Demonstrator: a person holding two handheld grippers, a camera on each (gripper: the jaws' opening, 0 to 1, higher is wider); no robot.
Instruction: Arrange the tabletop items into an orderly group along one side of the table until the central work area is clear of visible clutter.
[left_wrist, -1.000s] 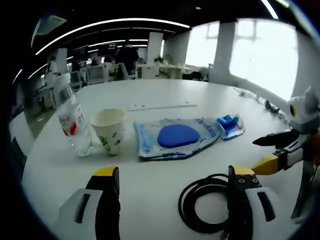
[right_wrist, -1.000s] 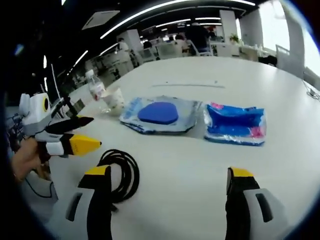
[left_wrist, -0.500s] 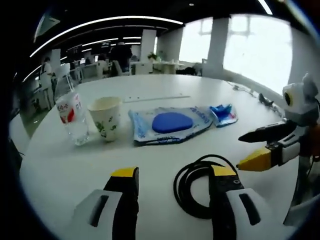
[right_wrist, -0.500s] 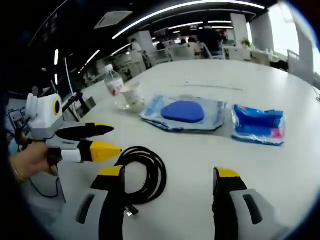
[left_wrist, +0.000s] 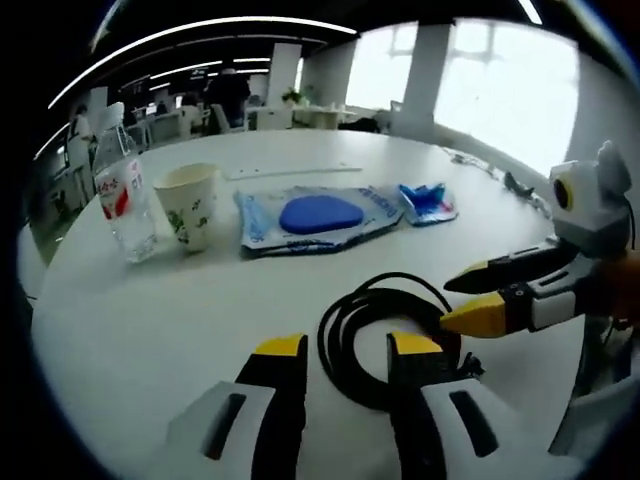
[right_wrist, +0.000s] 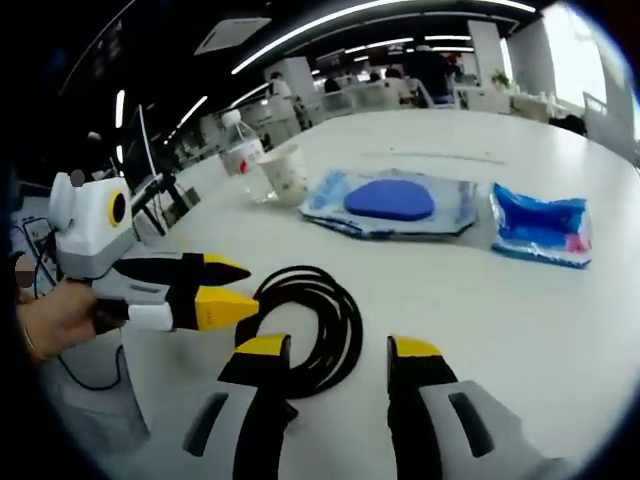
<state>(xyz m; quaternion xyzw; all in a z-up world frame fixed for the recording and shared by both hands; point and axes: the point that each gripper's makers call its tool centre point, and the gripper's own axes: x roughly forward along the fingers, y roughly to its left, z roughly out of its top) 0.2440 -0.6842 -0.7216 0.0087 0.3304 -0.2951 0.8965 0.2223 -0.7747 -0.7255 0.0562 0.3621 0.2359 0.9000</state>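
Looking along our left gripper (left_wrist: 338, 350), we find its jaws set a little apart with nothing between them, poised just beside the near edge of the black coiled cable (left_wrist: 385, 335) lying on the white table (left_wrist: 150, 320). Our right gripper (right_wrist: 335, 352) shows the same story: jaws parted, nothing held, the cable's loop sitting just ahead of its left jaw. Each gripper pokes into the other's view from the side, tips hovering near the coil.

Beyond the cable, things sit in a loose row: the clear water bottle (left_wrist: 122, 207) at the far left, the paper cup (left_wrist: 189, 203) just beside it, then the flat plastic pouch with the blue pad (left_wrist: 312, 216), and the small blue packet (left_wrist: 426, 201) past that. In the right gripper view the same line runs bottle, cup, pouch, packet.

By our reckoning, the tidying is barely begun. The row at the back looks fairly orderly, but it crosses the middle of the table, and the cable sits apart from it, well into the open area. We judge the cable to be the item in hand now, with nothing gripped yet.
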